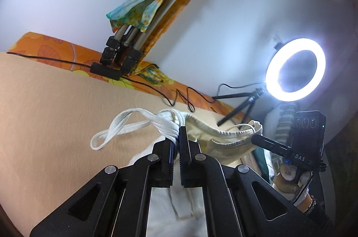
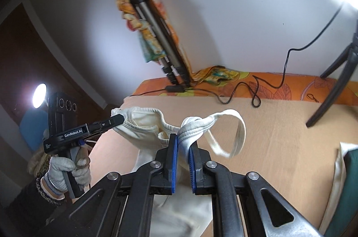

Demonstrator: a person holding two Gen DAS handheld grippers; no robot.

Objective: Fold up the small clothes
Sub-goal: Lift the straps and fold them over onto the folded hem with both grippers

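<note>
Above the bed, both hand-held grippers pinch a white garment.

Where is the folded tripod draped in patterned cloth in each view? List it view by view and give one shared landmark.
Left wrist view: the folded tripod leans against the wall, upper centre-left, above the left gripper.
Right wrist view: the same tripod leans upper centre, left of the middle, above the right gripper.
Shared landmark: the black cable looping over the orange floral sheet.
</note>
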